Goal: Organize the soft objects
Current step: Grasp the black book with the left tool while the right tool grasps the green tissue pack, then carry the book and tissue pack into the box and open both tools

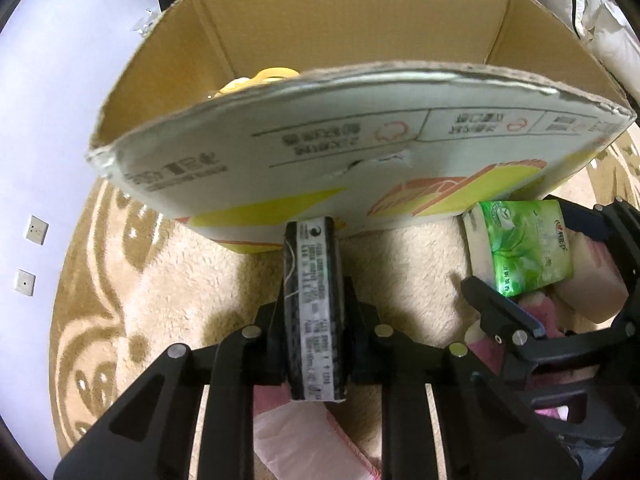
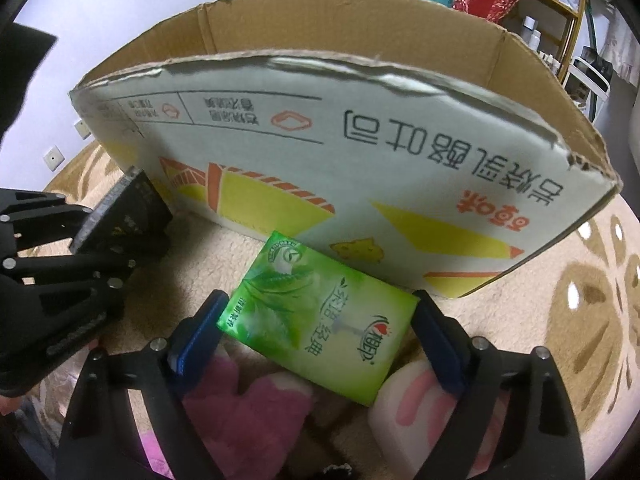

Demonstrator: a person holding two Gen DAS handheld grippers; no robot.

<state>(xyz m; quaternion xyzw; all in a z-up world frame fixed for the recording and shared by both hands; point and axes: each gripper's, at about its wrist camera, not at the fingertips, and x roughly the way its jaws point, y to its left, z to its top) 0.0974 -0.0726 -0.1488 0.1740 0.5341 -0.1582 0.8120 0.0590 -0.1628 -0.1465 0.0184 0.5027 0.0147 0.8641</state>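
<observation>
Two tools work low over a plush beige carpet (image 1: 400, 256) with brown swirls, in front of an open corrugated cardboard box (image 2: 360, 152) with torn rims. Left tool (image 1: 314, 300) is clamped on a slim black packet (image 1: 314, 308), glossy and flat. Right tool (image 2: 320, 316) pinches a soft green tissue pack (image 2: 320, 316), crinkly plastic, rectangular. Both packs sit just beside the box's printed front wall.
</observation>
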